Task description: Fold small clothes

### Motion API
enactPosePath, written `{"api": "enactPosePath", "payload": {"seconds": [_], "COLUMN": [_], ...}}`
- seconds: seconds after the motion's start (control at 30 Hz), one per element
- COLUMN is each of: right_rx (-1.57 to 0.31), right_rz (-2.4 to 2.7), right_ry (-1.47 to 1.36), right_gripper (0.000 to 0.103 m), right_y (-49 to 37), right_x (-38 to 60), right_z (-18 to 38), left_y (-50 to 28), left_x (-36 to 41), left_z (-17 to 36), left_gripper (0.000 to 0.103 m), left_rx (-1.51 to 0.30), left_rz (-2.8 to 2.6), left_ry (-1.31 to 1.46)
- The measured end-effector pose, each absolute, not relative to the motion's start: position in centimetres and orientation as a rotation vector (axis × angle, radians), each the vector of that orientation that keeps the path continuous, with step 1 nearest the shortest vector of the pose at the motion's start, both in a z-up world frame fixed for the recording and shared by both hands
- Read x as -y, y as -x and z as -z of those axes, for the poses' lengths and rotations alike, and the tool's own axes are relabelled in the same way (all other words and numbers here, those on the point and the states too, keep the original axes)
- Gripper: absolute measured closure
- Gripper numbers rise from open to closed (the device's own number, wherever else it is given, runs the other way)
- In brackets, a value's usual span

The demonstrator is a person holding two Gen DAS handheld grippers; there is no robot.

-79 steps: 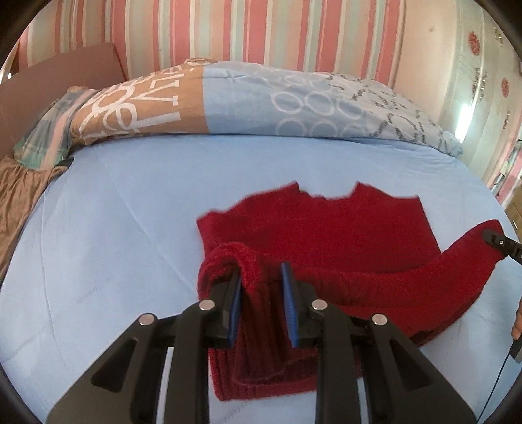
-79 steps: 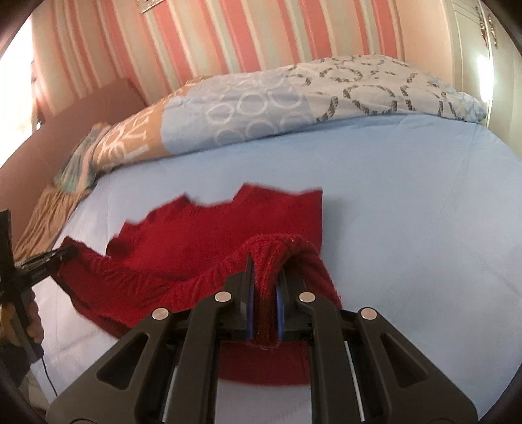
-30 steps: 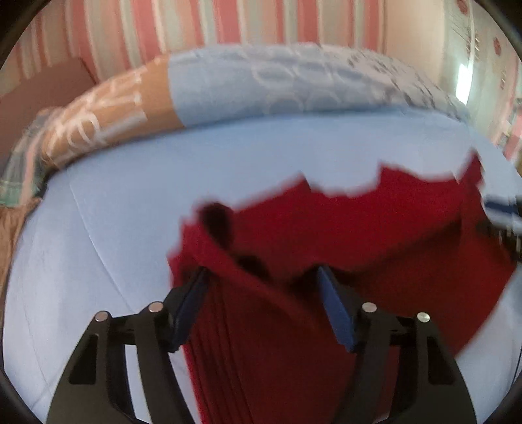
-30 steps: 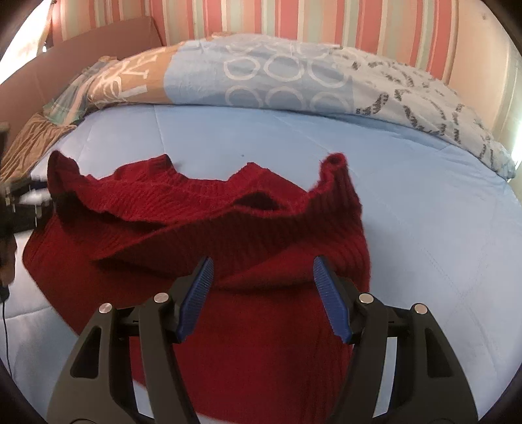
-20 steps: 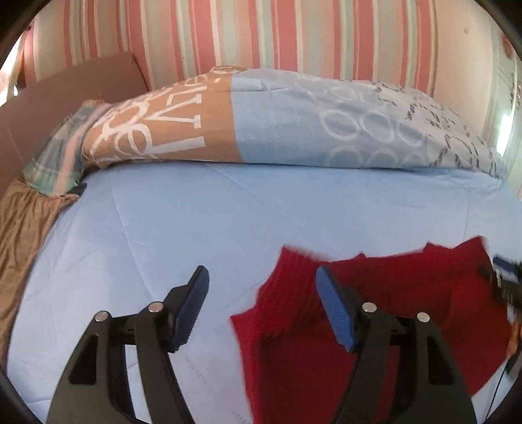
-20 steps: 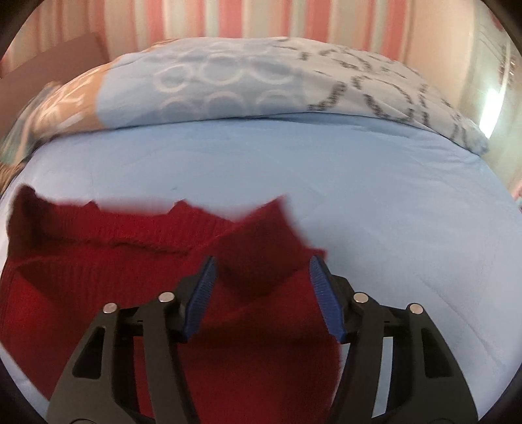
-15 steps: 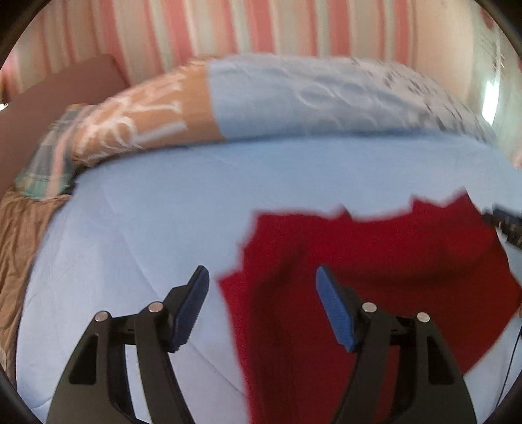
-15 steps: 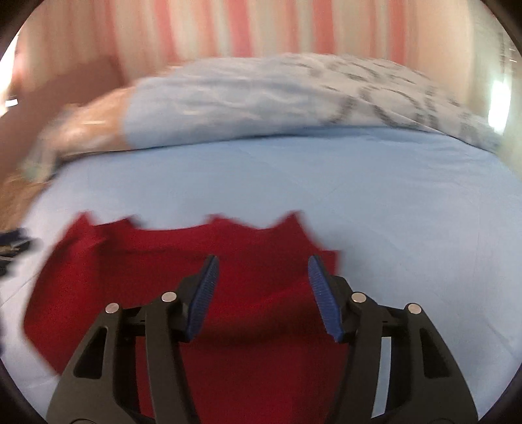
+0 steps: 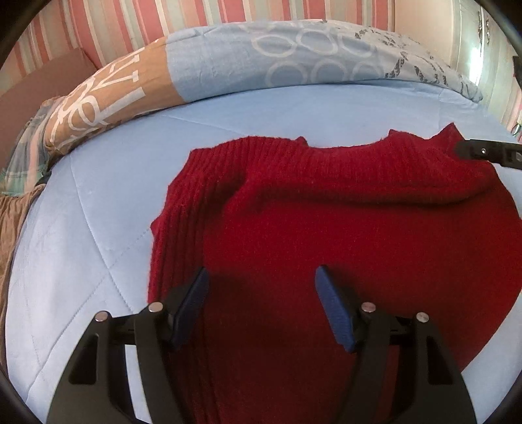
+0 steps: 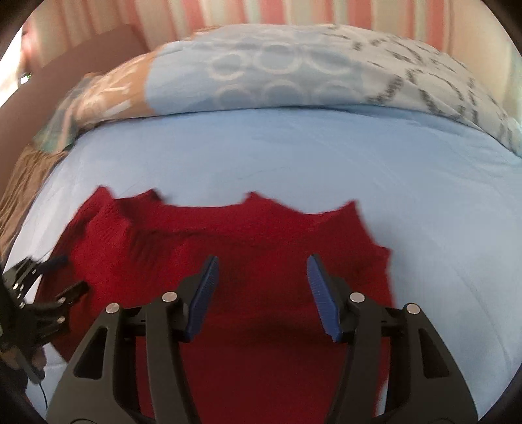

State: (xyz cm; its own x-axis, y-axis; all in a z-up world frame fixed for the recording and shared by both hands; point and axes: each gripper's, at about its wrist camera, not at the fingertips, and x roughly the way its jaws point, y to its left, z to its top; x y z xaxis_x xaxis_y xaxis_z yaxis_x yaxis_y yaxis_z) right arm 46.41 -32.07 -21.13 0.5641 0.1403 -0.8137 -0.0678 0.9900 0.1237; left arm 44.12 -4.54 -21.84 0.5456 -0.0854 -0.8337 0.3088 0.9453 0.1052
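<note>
Both black hand-held grippers with blue pads hang over a red ribbed knit sweater [image 9: 342, 228] spread on the light-blue quilted bed sheet [image 9: 98, 212]. Left gripper [image 9: 261, 283] stands wide, its pads clear of the knit below. Right gripper [image 10: 261, 274] is closing, jaws apart, with nothing pinched between them. Folded sleeves lie across the sweater's upper part. A patterned blue-and-tan rolled duvet [image 9: 261, 62] lies behind, along the striped pink wall [image 9: 146, 19].

I see a deep red ribbed knit sweater [image 9: 342, 212] on my light blue quilted bedsheet [image 9: 98, 202], a blue-and-tan ring-patterned duvet [image 9: 261, 58], and pink-striped wallpaper [image 9: 130, 22].
</note>
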Motion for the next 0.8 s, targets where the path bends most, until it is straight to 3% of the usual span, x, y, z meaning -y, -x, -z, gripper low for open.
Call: {"api": "enactPosePath", "payload": {"seconds": [0.07,0.13,0.23,0.47,0.67,0.77,0.8], "right_rx": [-1.037,-1.076,-1.049,-0.835,-0.910,-0.943,-0.910], "right_rz": [-0.102,-0.101,-0.094,0.018,0.071,0.034,0.021], "right_ry": [-0.039,0.016,0.089,0.023,-0.078,-0.130,-0.136], "right_gripper": [0.060,0.085,0.095,0.096,0.096,0.090,0.080], "right_y": [-47.4,-48.2,-48.0,-47.1,-50.7,-50.9,-50.3], "right_x": [32.0,31.6,30.5,33.1,35.5,36.2,36.3], "right_z": [22.7,24.2,24.2,20.3,23.2,24.0,23.1], "left_y": [-44.1,-43.9,-43.9,-45.8,-49.9,-51.2,-51.4], "left_x": [4.7,4.9,4.9,4.7,5.0,4.7,4.4], "left_z": [21.8,21.9,21.8,19.9,20.0,20.9,21.2], "left_gripper": [0.035,0.035,0.035,0.035,0.035,0.035,0.035], "left_rx": [-0.959,-0.954,-0.954,-0.863,-0.855,-0.872,-0.882], "left_rz": [0.241,0.236,0.232,0.233,0.194,0.162,0.159], "left_ry": [-0.260,-0.285,-0.279,-0.199,-0.160,-0.179,-0.176]}}
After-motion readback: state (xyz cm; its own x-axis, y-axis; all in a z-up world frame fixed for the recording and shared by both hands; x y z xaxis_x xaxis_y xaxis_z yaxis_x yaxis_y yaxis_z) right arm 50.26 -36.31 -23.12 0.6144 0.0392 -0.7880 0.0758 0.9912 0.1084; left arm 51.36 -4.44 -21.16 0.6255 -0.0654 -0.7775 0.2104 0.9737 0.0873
